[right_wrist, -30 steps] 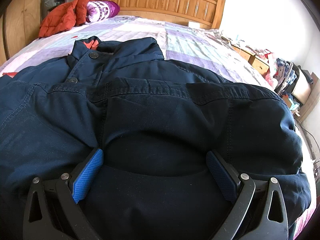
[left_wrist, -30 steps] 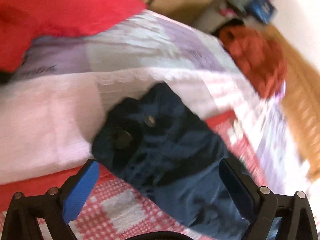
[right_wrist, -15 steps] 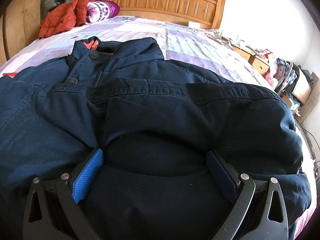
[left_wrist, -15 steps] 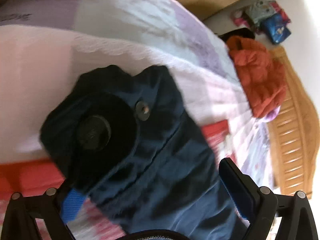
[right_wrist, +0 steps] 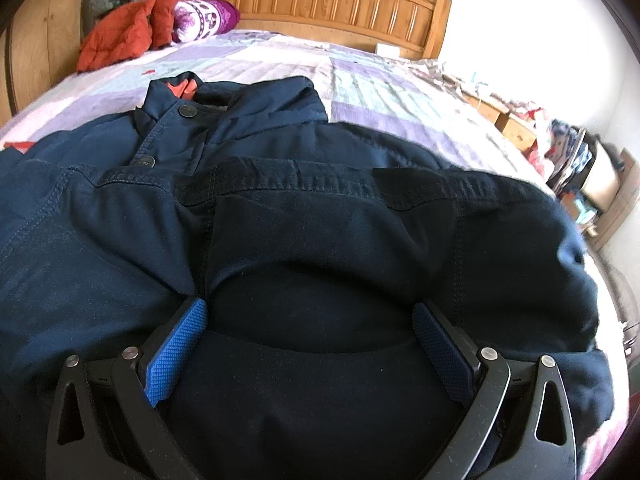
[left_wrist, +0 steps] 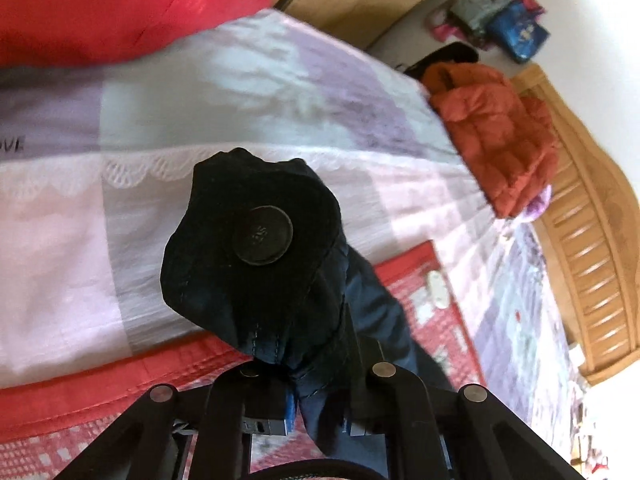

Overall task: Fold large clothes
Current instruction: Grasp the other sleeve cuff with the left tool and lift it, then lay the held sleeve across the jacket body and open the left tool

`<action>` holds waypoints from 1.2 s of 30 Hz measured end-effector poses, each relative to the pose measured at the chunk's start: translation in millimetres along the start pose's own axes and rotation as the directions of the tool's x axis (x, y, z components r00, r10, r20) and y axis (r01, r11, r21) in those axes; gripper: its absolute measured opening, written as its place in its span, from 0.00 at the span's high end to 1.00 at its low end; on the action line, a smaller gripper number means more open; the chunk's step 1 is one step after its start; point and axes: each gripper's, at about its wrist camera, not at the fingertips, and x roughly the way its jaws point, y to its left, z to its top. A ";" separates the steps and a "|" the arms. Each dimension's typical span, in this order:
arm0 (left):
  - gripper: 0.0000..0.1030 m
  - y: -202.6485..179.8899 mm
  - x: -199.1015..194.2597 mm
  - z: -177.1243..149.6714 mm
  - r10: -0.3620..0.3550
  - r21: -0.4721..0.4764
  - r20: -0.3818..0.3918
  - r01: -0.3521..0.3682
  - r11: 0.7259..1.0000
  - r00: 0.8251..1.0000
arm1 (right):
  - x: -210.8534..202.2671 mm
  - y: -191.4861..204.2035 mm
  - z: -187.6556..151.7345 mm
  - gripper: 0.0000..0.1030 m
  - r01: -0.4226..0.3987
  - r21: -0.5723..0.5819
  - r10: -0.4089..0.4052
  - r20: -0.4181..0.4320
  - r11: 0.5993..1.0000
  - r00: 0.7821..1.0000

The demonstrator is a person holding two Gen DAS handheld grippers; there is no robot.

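A large navy jacket [right_wrist: 320, 220] lies spread on the bed, its collar [right_wrist: 240, 100] and snap buttons toward the headboard. My right gripper [right_wrist: 310, 316] rests on a folded part of the jacket near its lower edge. Its blue pads [right_wrist: 176, 352] stand wide apart, with fabric bulging between them but not pinched. In the left wrist view my left gripper [left_wrist: 316, 408] is shut on a bunched end of the navy jacket [left_wrist: 256, 272]. That end carries a round dark button [left_wrist: 263, 236] and is lifted above the quilt.
The patchwork quilt [left_wrist: 240, 92] covers the bed up to the wooden headboard [right_wrist: 320, 0]. An orange puffer coat [right_wrist: 124, 36] and a purple pillow [right_wrist: 204, 18] lie near the headboard. A red cloth [left_wrist: 100, 8] and a red checked blanket [left_wrist: 424, 292] are nearby. Clutter [right_wrist: 580, 160] lines the right side.
My left gripper moved in over the buttoned jacket end and closed on it, and the fabric now stands bunched up in front of the camera. The right gripper stayed open and still.
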 end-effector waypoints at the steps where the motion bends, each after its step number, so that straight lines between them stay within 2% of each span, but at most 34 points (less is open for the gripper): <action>1: 0.90 -1.7 -5.3 1.4 -0.010 0.010 -0.001 0.010 1.000 1.000 | -7.4 5.5 4.3 0.01 0.054 -0.013 -0.054 -0.002 0.998 0.999; 2: 0.90 -6.2 -9.8 3.0 -0.016 0.031 -0.003 0.016 0.999 1.000 | -27.0 16.5 10.6 0.09 0.114 -0.011 -0.114 0.030 0.993 0.993; 3: 0.90 -13.0 -16.7 5.1 -0.022 0.071 -0.005 0.022 0.997 1.000 | -48.7 26.7 15.0 0.11 0.090 0.001 -0.090 0.089 0.996 0.992; 5: 0.90 -22.4 -26.3 6.7 -0.029 0.126 -0.010 0.030 0.992 1.000 | -95.5 61.8 23.2 0.10 0.002 -0.013 0.001 0.228 1.000 0.974; 6: 0.90 -29.6 -33.8 7.8 -0.036 0.159 -0.010 0.037 0.987 0.999 | -112.0 92.1 29.5 0.09 -0.059 -0.068 0.076 0.279 0.996 0.957; 7: 0.90 -34.3 -38.9 8.5 -0.044 0.177 -0.009 0.045 0.983 0.999 | -116.3 120.2 36.8 0.05 -0.109 -0.123 0.139 0.276 0.986 0.951; 8: 0.90 -41.2 -46.7 9.6 -0.060 0.198 -0.008 0.061 0.978 0.998 | -112.7 164.5 49.8 0.05 -0.173 -0.202 0.218 0.226 0.964 0.950; 10: 0.90 -54.8 -61.1 10.8 -0.082 0.239 0.000 0.080 0.968 0.997 | -100.5 227.4 69.4 0.06 -0.206 -0.278 0.261 0.174 0.938 0.950; 12: 0.90 -70.1 -77.7 9.9 -0.115 0.281 0.005 0.109 0.954 0.993 | -80.4 270.9 90.1 0.06 -0.218 -0.264 0.257 0.121 0.940 0.959; 13: 0.90 -76.5 -85.5 9.2 -0.129 0.304 0.005 0.121 0.945 0.992 | -65.0 290.0 98.2 0.06 -0.190 -0.260 0.216 0.075 0.947 0.974; 14: 0.90 -83.4 -93.3 8.6 -0.144 0.327 0.003 0.135 0.935 0.990 | -47.2 306.1 100.8 0.06 -0.168 -0.271 0.174 -0.002 0.948 0.985; 15: 0.89 -94.0 -101.9 6.7 -0.172 0.357 -0.015 0.166 0.919 0.985 | -18.4 324.9 96.1 0.06 -0.192 -0.285 0.154 -0.150 0.939 0.977; 16: 0.91 -102.7 -106.7 3.7 -0.184 0.377 -0.025 0.180 0.909 0.983 | -4.4 329.1 90.7 0.06 -0.205 -0.257 0.152 -0.210 0.944 0.966; 17: 0.91 -113.0 -113.8 0.6 -0.203 0.405 -0.032 0.198 0.893 0.979 | -3.3 319.9 90.2 0.05 -0.240 -0.184 0.206 -0.185 0.953 0.961; 18: 0.91 -124.1 -120.7 -1.3 -0.223 0.433 -0.039 0.218 0.875 0.974 | 0.5 315.4 88.7 0.05 -0.269 -0.161 0.237 -0.193 0.950 0.952; 20: 0.91 -144.3 -129.3 -3.9 -0.250 0.478 -0.052 0.244 0.844 0.967 | -3.5 314.9 87.6 0.05 -0.283 -0.200 0.248 -0.179 0.938 0.952; 23: 0.91 -181.9 -141.9 -14.0 -0.290 0.541 -0.082 0.287 0.790 0.953 | -8.7 309.3 88.0 0.05 -0.313 -0.193 0.272 -0.212 0.930 0.939; 26: 0.91 -224.9 -154.3 -36.1 -0.333 0.605 -0.137 0.345 0.718 0.933 | -22.2 297.8 76.8 0.05 -0.332 -0.217 0.290 -0.202 0.918 0.935; 28: 0.91 -257.5 -161.3 -55.3 -0.362 0.637 -0.188 0.394 0.662 0.913 | -40.4 287.3 67.7 0.07 -0.336 -0.224 0.303 -0.172 0.915 0.937; 29: 0.91 -271.8 -163.0 -63.5 -0.372 0.650 -0.208 0.412 0.639 0.904 | -55.0 278.4 64.4 0.07 -0.340 -0.223 0.316 -0.135 0.914 0.939; 30: 0.91 -292.5 -166.3 -77.6 -0.389 0.663 -0.244 0.446 0.601 0.888 | -70.6 268.0 58.4 0.07 -0.354 -0.220 0.340 -0.101 0.909 0.935; 31: 0.91 -307.2 -167.8 -88.0 -0.396 0.675 -0.265 0.463 0.575 0.879 | -89.0 254.7 53.0 0.07 -0.368 -0.222 0.366 -0.053 0.903 0.929; 34: 0.91 -357.4 -168.1 -132.3 -0.418 0.686 -0.365 0.544 0.484 0.832 | -134.6 209.5 33.0 0.07 -0.374 -0.223 0.394 0.050 0.900 0.918; 36: 0.91 -395.8 -163.5 -173.4 -0.415 0.688 -0.437 0.593 0.419 0.798 | -160.5 170.2 17.7 0.07 -0.401 -0.214 0.427 0.095 0.891 0.899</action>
